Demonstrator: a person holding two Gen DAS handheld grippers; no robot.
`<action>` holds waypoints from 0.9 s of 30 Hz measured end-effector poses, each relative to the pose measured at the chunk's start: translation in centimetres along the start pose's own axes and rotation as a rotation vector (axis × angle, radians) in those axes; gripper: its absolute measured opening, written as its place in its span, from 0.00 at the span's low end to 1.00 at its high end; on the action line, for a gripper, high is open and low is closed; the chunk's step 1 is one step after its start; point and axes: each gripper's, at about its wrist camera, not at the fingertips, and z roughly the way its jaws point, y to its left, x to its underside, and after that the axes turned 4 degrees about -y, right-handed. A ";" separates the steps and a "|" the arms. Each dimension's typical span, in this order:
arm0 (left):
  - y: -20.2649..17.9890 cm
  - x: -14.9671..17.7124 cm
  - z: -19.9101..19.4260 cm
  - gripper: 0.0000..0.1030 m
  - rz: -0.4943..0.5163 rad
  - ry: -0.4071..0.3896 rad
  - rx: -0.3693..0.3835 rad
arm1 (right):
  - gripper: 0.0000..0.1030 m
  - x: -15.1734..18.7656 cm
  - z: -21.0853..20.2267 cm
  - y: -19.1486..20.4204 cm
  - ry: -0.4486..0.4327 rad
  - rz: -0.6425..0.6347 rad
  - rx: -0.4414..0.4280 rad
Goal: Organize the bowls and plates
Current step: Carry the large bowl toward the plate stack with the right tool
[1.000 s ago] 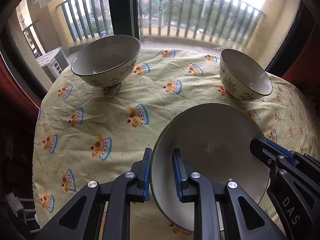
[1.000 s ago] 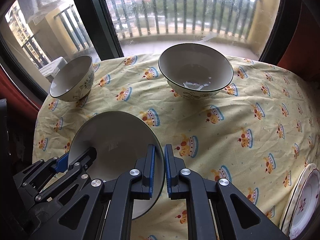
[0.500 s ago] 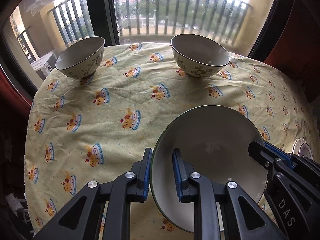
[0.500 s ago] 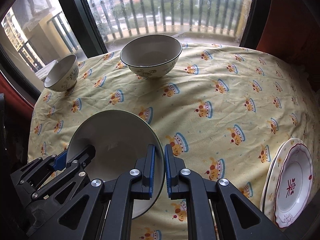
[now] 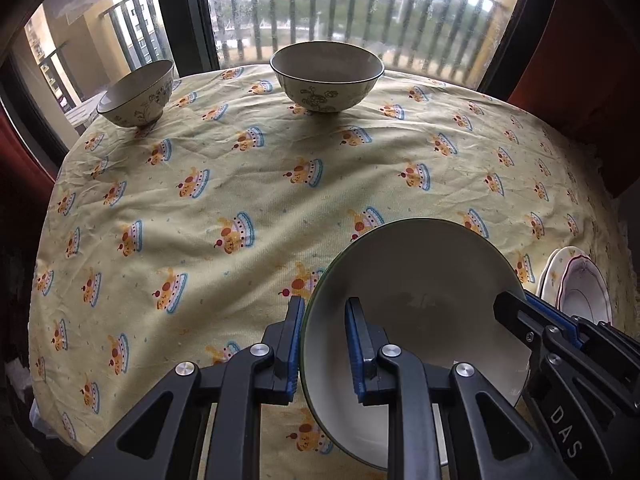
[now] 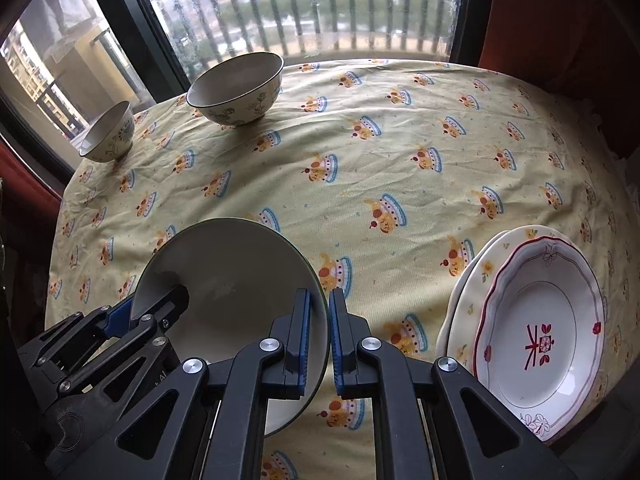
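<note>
Both grippers hold one large pale bowl with a dark rim above the near part of the table. My left gripper is shut on its left rim; my right gripper is shut on its right rim. Two patterned bowls stand at the far edge: a medium one and a smaller one left of it. A stack of two plates, the top one white with red trim, lies at the near right edge.
A round table in a yellow tablecloth with cake prints stands against a window with balcony railings. Dark red chair backs stand at the right.
Both grippers have carried the large bowl back and to the right. The far bowls look smaller and shifted left, and the plate stack has come into view at the right.
</note>
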 end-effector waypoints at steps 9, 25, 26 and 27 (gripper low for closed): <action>-2.9 2.8 -0.3 0.18 -0.049 0.012 -0.023 | 0.12 2.1 -0.6 -3.3 0.013 -0.054 -0.024; -3.2 4.8 -0.6 0.45 -0.192 -0.050 -0.081 | 0.17 3.1 -0.2 -4.2 -0.012 -0.187 -0.070; -2.9 4.9 -0.8 0.51 -0.209 -0.058 -0.087 | 0.24 3.3 -0.2 -4.1 -0.014 -0.197 -0.077; -2.7 4.9 -1.1 0.52 -0.223 -0.067 -0.097 | 0.29 3.4 -0.2 -4.1 -0.008 -0.198 -0.087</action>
